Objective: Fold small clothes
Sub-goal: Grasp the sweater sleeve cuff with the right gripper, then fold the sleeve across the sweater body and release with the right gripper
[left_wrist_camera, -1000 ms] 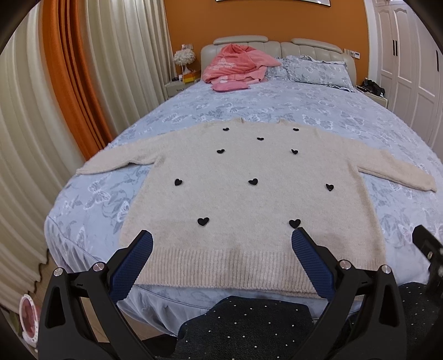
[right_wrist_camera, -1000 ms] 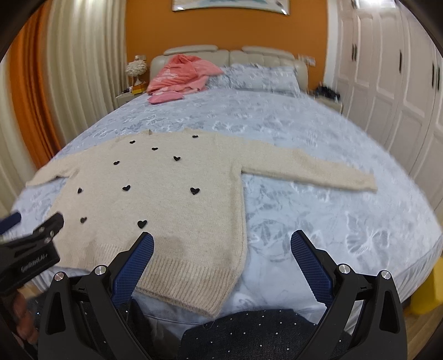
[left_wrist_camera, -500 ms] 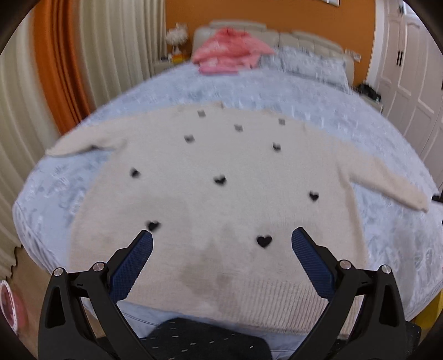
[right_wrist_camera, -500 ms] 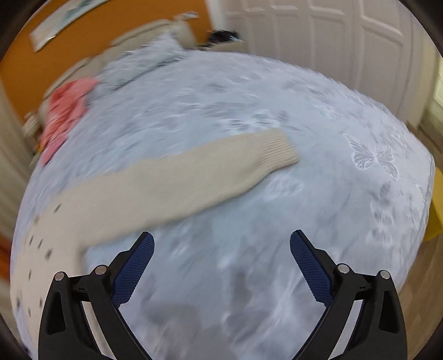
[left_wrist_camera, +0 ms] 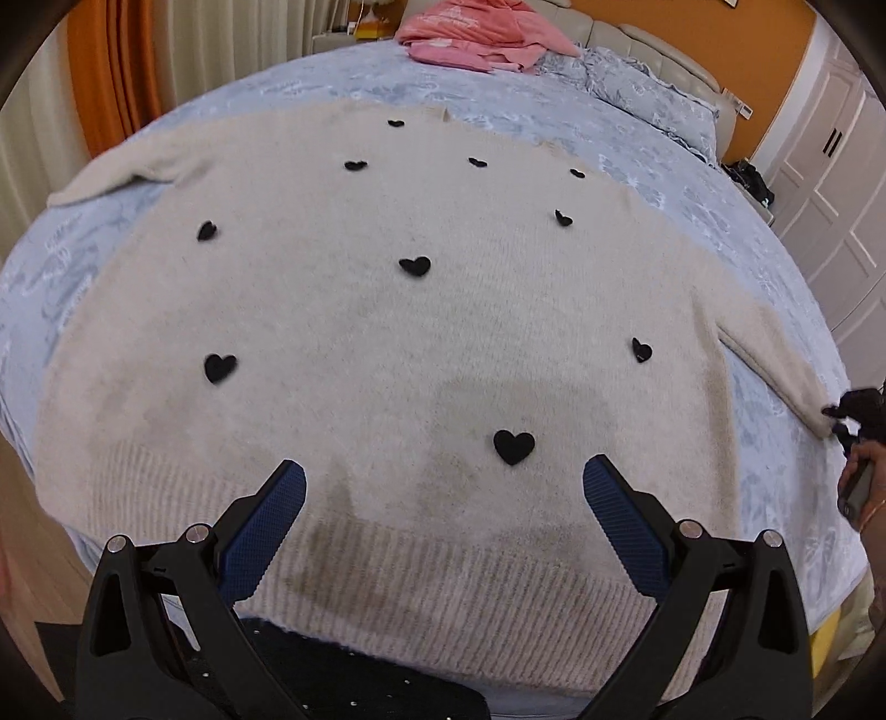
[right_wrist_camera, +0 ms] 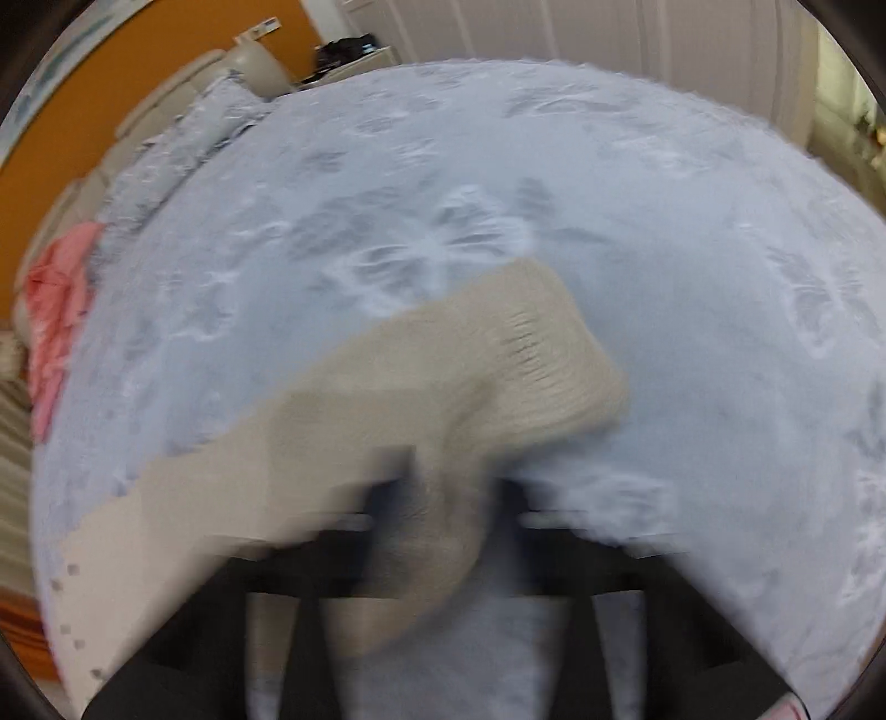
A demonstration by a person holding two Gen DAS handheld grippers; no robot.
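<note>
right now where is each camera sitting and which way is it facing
Left wrist: on the left gripper over the sweater hem, facing up the bed toward the pink clothes; its blue fingers show spread, plus a hand at the right edge.
Right wrist: on the right gripper, low over the sleeve cuff, facing across the bed; blurred, fingers seem closed on the sleeve.
Shared: the sweater, the bed, the pink clothes.
</note>
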